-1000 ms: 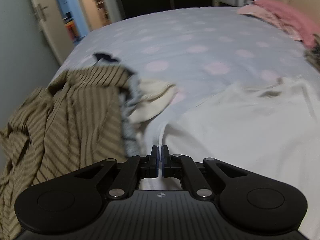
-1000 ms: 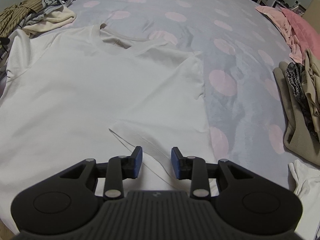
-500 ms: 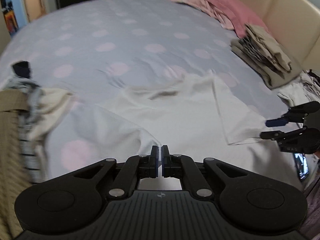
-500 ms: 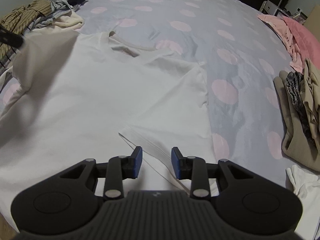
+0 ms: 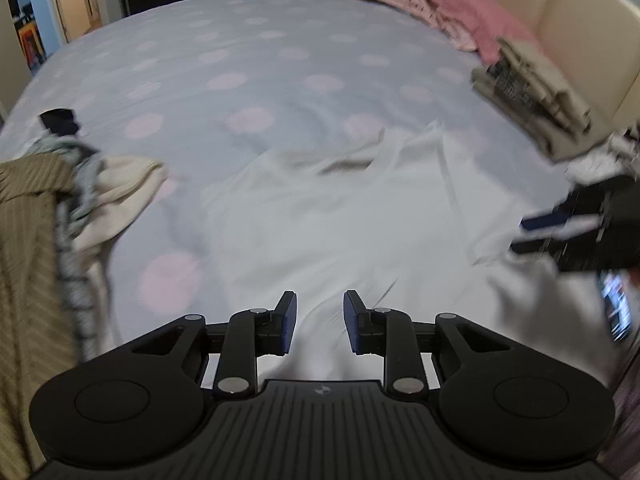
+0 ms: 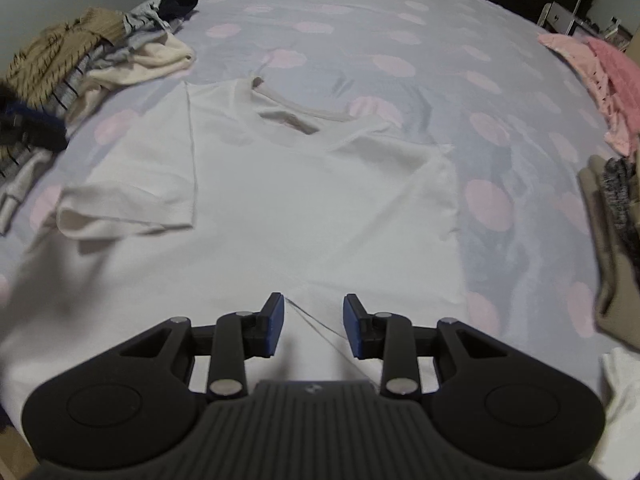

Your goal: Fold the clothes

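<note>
Left wrist view is motion-blurred; both the left tool (image 5: pixel 317 322) and right tool (image 6: pixel 314 326) gape empty over the white T-shirt (image 6: pixel 312 208).

Polka-dot bed (image 5: pixel 256 60), cream headboard (image 5: pixel 580 28), open doorway (image 5: pixel 76 0).

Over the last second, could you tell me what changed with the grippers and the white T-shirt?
The left gripper opened, letting go of the white T-shirt; its left sleeve now lies folded inward over the body. The right gripper stayed open over the hem; the clothes pile stayed put.
</note>
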A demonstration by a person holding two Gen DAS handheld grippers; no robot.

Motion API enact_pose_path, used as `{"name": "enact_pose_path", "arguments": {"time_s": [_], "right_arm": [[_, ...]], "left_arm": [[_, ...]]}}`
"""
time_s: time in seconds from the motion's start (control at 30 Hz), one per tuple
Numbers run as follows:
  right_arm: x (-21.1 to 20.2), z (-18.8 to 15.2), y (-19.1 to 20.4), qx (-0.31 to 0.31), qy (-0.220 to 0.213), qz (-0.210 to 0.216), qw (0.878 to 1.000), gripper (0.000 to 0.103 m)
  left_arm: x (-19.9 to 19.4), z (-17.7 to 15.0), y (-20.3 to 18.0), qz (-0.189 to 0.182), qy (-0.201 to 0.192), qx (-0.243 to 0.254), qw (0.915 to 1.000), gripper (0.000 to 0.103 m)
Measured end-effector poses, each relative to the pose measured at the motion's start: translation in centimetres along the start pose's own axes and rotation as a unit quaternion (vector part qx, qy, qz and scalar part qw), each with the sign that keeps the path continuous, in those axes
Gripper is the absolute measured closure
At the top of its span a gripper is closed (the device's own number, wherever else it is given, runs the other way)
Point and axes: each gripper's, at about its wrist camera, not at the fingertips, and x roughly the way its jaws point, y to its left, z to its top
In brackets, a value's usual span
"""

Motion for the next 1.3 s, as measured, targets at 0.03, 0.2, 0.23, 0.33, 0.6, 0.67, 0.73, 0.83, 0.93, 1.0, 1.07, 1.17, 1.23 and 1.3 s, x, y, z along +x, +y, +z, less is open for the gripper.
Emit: {"name": "enact_pose_path", "arguments": {"time_s": [0.03,0.2,0.23,0.33,0.6,0.67,0.73,0.83,0.93,1.0,1.07,1.17,1.23,1.3], "right_arm": [[0.2,0.3,0.1,0.01,0.0,0.012,1.0,0.067],[2.0,1.7,0.5,0.073,0.009,0.089,0.993,0.067],[2.5,1.9,0.6,0.085,0.011,0.103,0.991,0.067],[3.7,2.8,1.4,0.11,0.007,0.131,0.985,0.059],[8.5,4.9,3.0,0.139,0.037,0.141,0.98,0.058],[9.5,5.2,2.8,0.16,0.042,0.149,0.975,0.058],[10.4,5.5,2.7,0.18,0.046,0.159,0.97,0.058],[11.1,5.7,2.7,0.19,0.051,0.17,0.966,0.058],[11.2,5.8,3.1,0.185,0.051,0.185,0.964,0.089],[11.0,5.9,3.3,0.182,0.052,0.194,0.963,0.099],[10.5,6.0,3.4,0.172,0.046,0.194,0.965,0.1],[10.5,5.9,3.6,0.147,0.059,0.177,0.971,0.101],[10.9,5.7,3.9,0.137,0.058,0.167,0.975,0.101],[11.3,5.6,4.2,0.134,0.062,0.159,0.976,0.101]], "left_arm": [[0.0,-0.7,0.3,0.007,0.003,0.007,0.9999,0.079],[1.2,-4.5,0.3,0.04,0.018,0.061,0.9972,0.064],[1.4,-5.3,0.3,0.046,0.021,0.071,0.9962,0.064],[2.2,-7.2,0.1,0.066,0.022,0.1,0.9926,0.064],[5.4,-7.7,-1.7,0.117,0.01,0.175,0.9775,0.064],[6.0,-7.9,-1.9,0.126,0.013,0.192,0.9732,0.064],[6.2,-8.0,-1.8,0.135,0.012,0.196,0.9711,0.066],[6.3,-8.1,-0.9,0.142,0.01,0.187,0.9719,0.08],[5.9,-8.3,-0.2,0.145,0.002,0.18,0.9729,0.098],[5.2,-8.4,-0.1,0.153,-0.009,0.18,0.9716,0.098],[4.9,-8.5,0.3,0.164,-0.009,0.178,0.9701,0.099],[5.6,-9.3,0.5,0.163,0.002,0.191,0.968,0.099],[6.3,-10.0,0.2,0.15,0.016,0.203,0.9673,0.099],[6.6,-10.6,-0.3,0.152,0.027,0.226,0.9618,0.099]]}}
